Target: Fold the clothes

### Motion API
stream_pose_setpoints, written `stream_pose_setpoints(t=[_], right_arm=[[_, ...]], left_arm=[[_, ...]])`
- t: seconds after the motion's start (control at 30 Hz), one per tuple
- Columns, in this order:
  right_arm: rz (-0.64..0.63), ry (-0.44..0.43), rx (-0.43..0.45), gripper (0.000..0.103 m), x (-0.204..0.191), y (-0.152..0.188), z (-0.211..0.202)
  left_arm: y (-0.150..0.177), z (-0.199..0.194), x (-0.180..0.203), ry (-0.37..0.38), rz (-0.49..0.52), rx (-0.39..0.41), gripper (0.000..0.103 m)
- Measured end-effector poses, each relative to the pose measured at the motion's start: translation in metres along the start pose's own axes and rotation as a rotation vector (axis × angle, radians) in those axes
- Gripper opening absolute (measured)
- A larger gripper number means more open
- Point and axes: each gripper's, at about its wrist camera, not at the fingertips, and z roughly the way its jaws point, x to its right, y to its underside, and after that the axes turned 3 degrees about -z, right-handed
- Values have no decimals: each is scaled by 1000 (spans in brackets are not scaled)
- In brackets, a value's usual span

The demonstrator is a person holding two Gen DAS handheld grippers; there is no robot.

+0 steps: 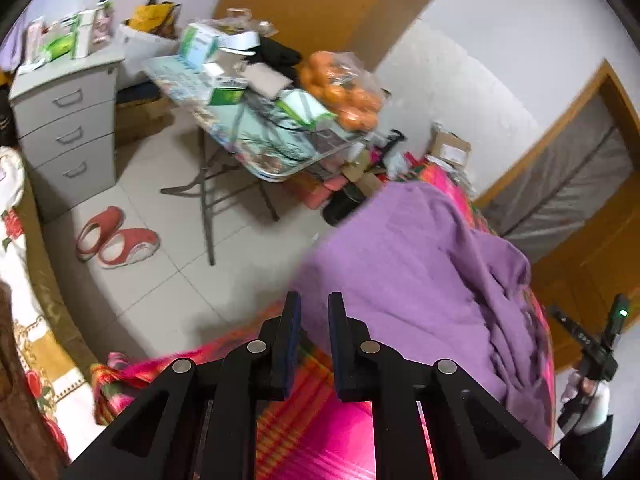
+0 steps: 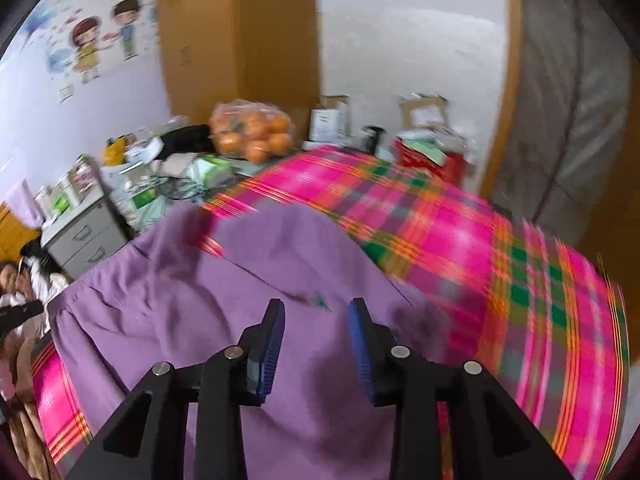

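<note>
A purple garment lies spread and rumpled on a pink plaid cloth that covers the work surface. My left gripper hovers at the garment's near left edge, open by a narrow gap, with nothing between its fingers. In the right wrist view the same purple garment fills the foreground on the plaid cloth. My right gripper is open above the garment's middle and holds nothing. The right gripper's handle and a gloved hand show at the far right of the left wrist view.
A folding table piled with boxes and a bag of oranges stands beyond the cloth. A grey drawer cabinet and red slippers are on the tiled floor at left. Cardboard boxes sit near the wooden door. A person is at the left edge.
</note>
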Motion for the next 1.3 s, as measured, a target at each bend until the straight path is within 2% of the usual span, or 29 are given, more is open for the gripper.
stream_pose_setpoints(t=[0.17, 0.23, 0.37, 0.5, 0.53, 0.63, 0.67, 0.7, 0.73, 0.9, 1.17, 1.27, 1.3], right_arm=[[141, 15, -28, 34, 38, 38, -14], [196, -14, -29, 35, 44, 53, -23], [266, -110, -67, 37, 35, 75, -33], [247, -179, -90, 39, 12, 78, -33], [238, -184, -123, 40, 5, 77, -27], [226, -111, -243, 39, -7, 78, -4], [233, -110, -217, 35, -4, 74, -6], [240, -108, -191, 17, -2, 69, -8], [247, -107, -164, 5, 1, 64, -9], [281, -99, -32, 5, 12, 40, -18], [299, 10, 84, 8, 39, 8, -28], [305, 51, 127, 26, 49, -4, -32], [297, 38, 107, 33, 41, 9, -34]], left_arm=[[28, 4, 39, 80, 114, -52, 13], [39, 7, 52, 102, 159, -74, 13], [60, 16, 75, 135, 242, -117, 13], [72, 23, 90, 146, 290, -138, 13], [75, 25, 91, 147, 297, -144, 13], [81, 29, 94, 145, 311, -158, 13], [83, 31, 95, 144, 317, -164, 13], [84, 32, 95, 142, 321, -169, 13], [86, 34, 94, 138, 325, -175, 13], [88, 39, 93, 142, 344, -174, 12], [87, 39, 90, 164, 344, -169, 14], [89, 39, 90, 171, 346, -157, 14], [90, 38, 90, 169, 351, -150, 14]])
